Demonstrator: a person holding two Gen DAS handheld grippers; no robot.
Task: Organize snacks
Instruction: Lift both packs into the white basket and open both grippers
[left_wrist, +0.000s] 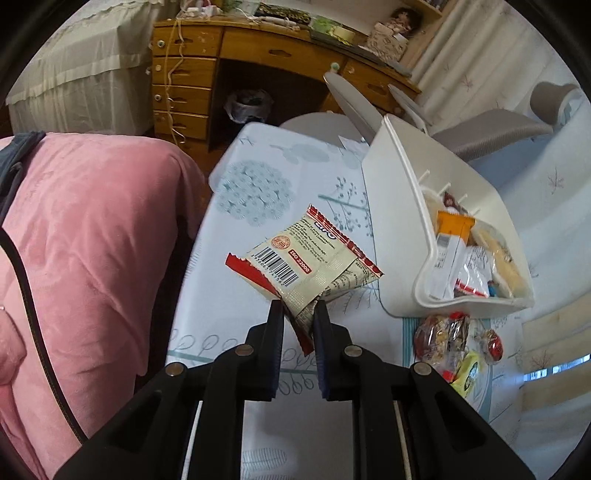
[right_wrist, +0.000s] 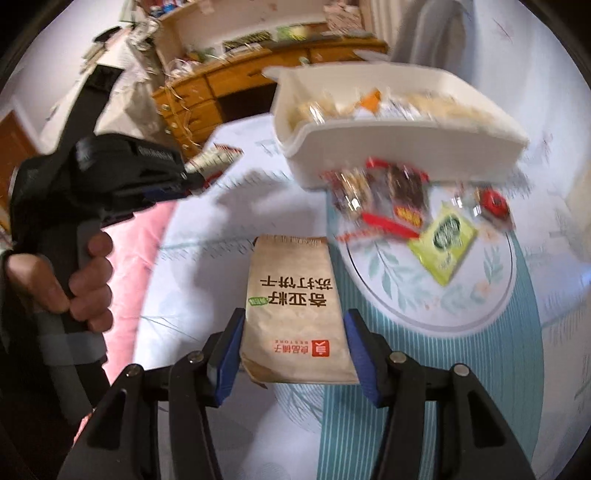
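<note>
My left gripper (left_wrist: 298, 308) is shut on a corner of a cream and red snack packet (left_wrist: 306, 254) and holds it above the table, left of the white bin (left_wrist: 402, 206). The bin holds several snacks. My right gripper (right_wrist: 293, 325) is shut on a tan paper biscuit packet (right_wrist: 293, 306) with Chinese print, held above the table's front. Loose snacks (right_wrist: 388, 195) and a green packet (right_wrist: 445, 240) lie on a round plate (right_wrist: 491, 306) in front of the bin (right_wrist: 369, 136). The left gripper and its hand show at the left of the right wrist view (right_wrist: 195, 177).
A table with a pale floral cloth (left_wrist: 258, 192) carries everything. A pink blanket (left_wrist: 92, 240) lies to its left. A wooden desk (left_wrist: 258, 55) and a grey chair (left_wrist: 498, 129) stand behind. The loose snacks also show in the left wrist view (left_wrist: 443, 339).
</note>
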